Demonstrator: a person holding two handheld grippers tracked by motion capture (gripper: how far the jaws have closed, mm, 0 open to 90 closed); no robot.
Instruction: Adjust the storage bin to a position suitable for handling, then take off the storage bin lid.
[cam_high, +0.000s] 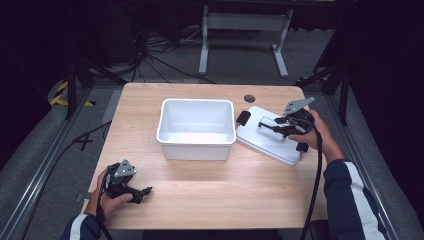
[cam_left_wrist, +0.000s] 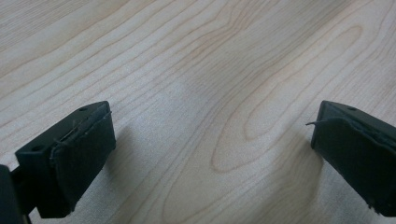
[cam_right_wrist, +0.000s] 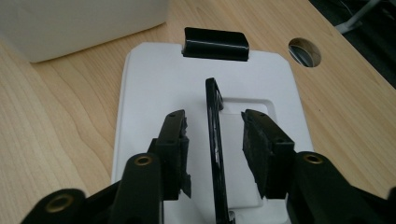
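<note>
A white lid (cam_high: 265, 145) lies flat on the wooden table, right of an empty white bin (cam_high: 196, 150). In the right gripper view the lid (cam_right_wrist: 154, 79) has a thin black handle (cam_right_wrist: 214, 116) standing up on edge at its middle. My right gripper (cam_right_wrist: 215, 128) straddles that handle, one jaw on each side with a small gap, so it is open. From above, the right gripper (cam_high: 268, 126) hovers over the lid's centre. My left gripper (cam_high: 144, 192) rests low at the table's front left; its view shows the left gripper (cam_left_wrist: 212, 135) wide open over bare wood.
A black clip (cam_right_wrist: 215, 43) sits on the lid's far edge, toward the bin (cam_right_wrist: 70, 23); from above this clip (cam_high: 243, 118) faces the bin. A round cable hole (cam_high: 249, 98) is in the table behind the lid. Metal stands and cables lie on the floor beyond.
</note>
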